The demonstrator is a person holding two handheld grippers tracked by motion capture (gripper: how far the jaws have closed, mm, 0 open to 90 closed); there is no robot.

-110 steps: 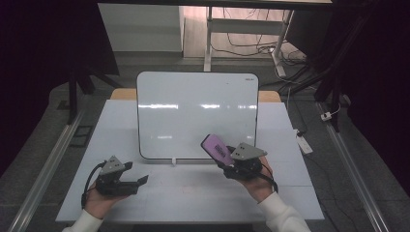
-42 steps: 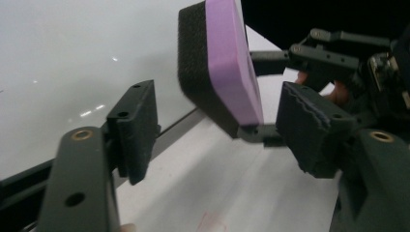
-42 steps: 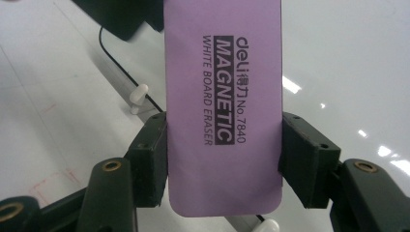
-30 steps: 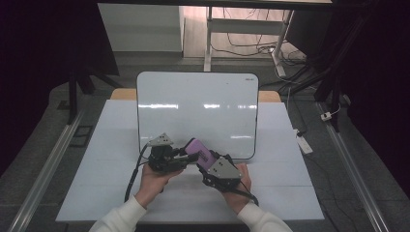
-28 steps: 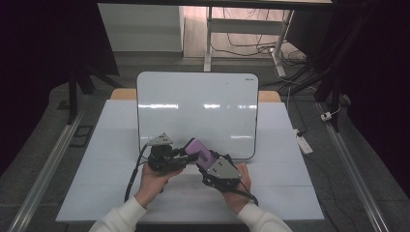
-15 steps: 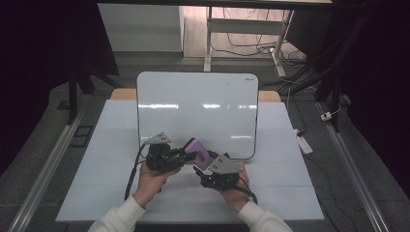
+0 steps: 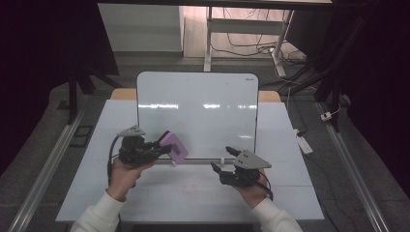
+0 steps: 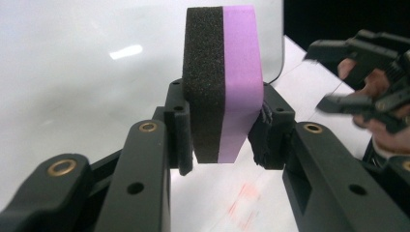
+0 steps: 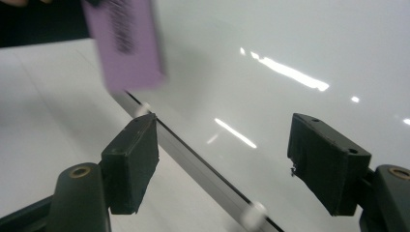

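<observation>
Here, eraser (image 9: 126,46) label print blurred, unreadable.

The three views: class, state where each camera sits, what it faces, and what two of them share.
High view: above the person's side, looking forward and down on the whiteboard; forearms show.
Left gripper view: on the left gripper, facing the eraser it clamps.
Right gripper view: on the right gripper, jaws open, facing the whiteboard edge.
Shared: the eraser, in both gripper views.

- High view: overhead, facing fwd/down on table (image 7: 290,193).
- Both gripper views: close, low; share whiteboard (image 7: 198,113) and eraser (image 8: 225,82).
</observation>
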